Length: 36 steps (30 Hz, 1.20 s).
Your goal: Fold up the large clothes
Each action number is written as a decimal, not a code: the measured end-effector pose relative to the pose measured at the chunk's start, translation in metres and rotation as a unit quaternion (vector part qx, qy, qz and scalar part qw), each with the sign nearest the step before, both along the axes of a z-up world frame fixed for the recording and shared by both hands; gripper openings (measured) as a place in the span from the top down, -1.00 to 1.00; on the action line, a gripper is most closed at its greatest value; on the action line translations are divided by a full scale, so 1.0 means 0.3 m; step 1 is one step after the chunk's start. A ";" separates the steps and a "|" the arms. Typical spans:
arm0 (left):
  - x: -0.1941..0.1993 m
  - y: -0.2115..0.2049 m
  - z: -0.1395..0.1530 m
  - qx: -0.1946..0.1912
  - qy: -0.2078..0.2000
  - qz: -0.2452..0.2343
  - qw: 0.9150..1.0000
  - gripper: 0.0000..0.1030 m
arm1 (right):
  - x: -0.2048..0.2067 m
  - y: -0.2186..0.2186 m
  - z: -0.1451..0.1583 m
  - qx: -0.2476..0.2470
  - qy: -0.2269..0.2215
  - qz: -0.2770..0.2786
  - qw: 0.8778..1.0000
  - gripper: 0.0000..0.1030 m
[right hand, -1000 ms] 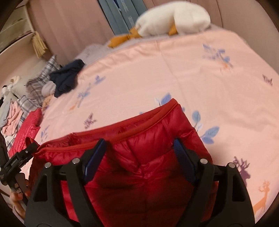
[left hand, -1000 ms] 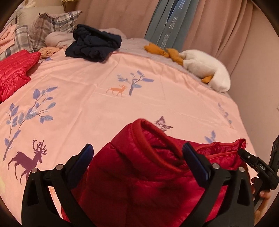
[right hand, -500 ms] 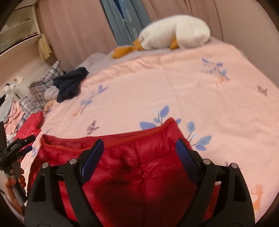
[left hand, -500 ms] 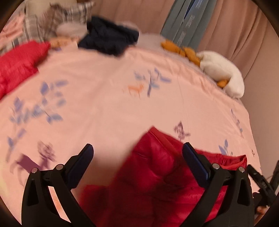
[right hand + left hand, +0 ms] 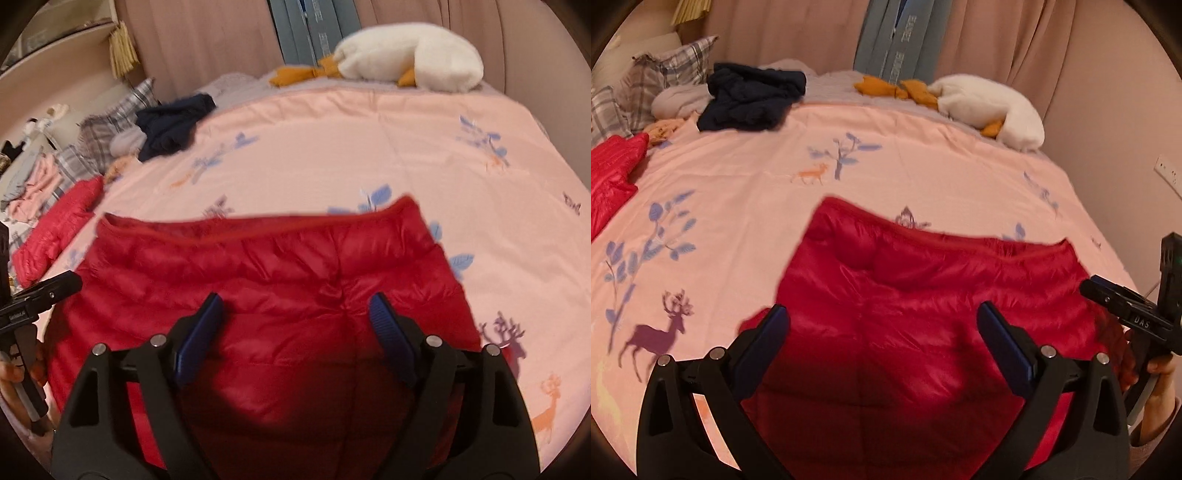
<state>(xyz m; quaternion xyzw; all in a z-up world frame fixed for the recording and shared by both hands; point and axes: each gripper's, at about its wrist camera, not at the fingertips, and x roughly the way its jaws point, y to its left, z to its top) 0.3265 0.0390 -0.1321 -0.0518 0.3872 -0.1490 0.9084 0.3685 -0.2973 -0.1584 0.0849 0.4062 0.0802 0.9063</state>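
Note:
A red puffer jacket (image 5: 923,306) lies spread flat on the pink bed cover (image 5: 746,184), near the bed's front edge. It also shows in the right wrist view (image 5: 266,284). My left gripper (image 5: 882,332) is open and empty, held just above the jacket's left part. My right gripper (image 5: 295,317) is open and empty above the jacket's right part. The right gripper's body shows at the right edge of the left wrist view (image 5: 1137,310), and the left gripper's body shows at the left edge of the right wrist view (image 5: 33,299).
A second red jacket (image 5: 609,173) lies folded at the bed's left side. A dark navy garment (image 5: 750,98), plaid pillows (image 5: 661,74) and a white goose plush (image 5: 990,107) lie along the far edge. Curtains and a wall stand behind.
The jacket's raised, bunched upper part has dropped and now lies flat and wider across the bed. Both grippers have stayed open and shifted slightly above it.

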 end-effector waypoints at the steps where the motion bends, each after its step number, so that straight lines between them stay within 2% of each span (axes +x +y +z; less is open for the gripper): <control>1: 0.010 0.003 -0.022 0.000 0.008 0.003 1.000 -0.97 | 0.015 0.002 -0.018 0.002 0.009 0.001 1.000 -0.61; 4: 0.052 0.028 -0.107 -0.002 0.044 0.010 0.999 -0.97 | 0.035 0.023 -0.040 -0.011 0.017 0.005 1.000 -0.63; 10: 0.062 0.035 -0.122 -0.002 0.042 0.019 0.999 -0.97 | 0.038 0.021 -0.035 -0.007 0.018 0.001 1.000 -0.61; 13: 0.053 0.033 -0.101 0.003 0.044 0.029 0.999 -0.97 | -0.040 0.027 0.027 -0.009 -0.019 0.001 1.000 -0.60; 16: -0.005 0.025 -0.056 0.011 0.027 0.026 0.999 -0.97 | -0.167 0.038 0.093 -0.006 -0.060 0.018 0.998 -0.60; 18: -0.067 0.014 -0.016 0.023 0.008 0.018 1.000 -0.97 | -0.234 0.050 0.116 -0.002 -0.074 0.027 0.997 -0.60; 22: -0.184 -0.016 0.036 0.015 -0.024 -0.002 1.000 -0.97 | -0.356 0.104 0.118 -0.020 -0.087 0.044 0.995 -0.60; 25: -0.248 -0.066 0.024 0.020 -0.026 -0.019 0.999 -0.97 | -0.401 0.145 0.102 -0.042 -0.091 0.051 0.994 -0.60; 27: -0.280 -0.115 -0.010 0.045 -0.031 -0.029 0.998 -0.97 | -0.401 0.169 0.064 -0.050 -0.075 0.057 0.994 -0.61; 31: -0.278 -0.148 -0.083 0.064 -0.020 -0.025 0.997 -0.97 | -0.373 0.169 0.003 -0.043 -0.054 0.048 0.996 -0.63; 36: -0.271 -0.156 -0.108 0.080 -0.013 -0.021 0.996 -0.97 | -0.369 0.172 -0.018 -0.041 -0.047 0.045 0.997 -0.65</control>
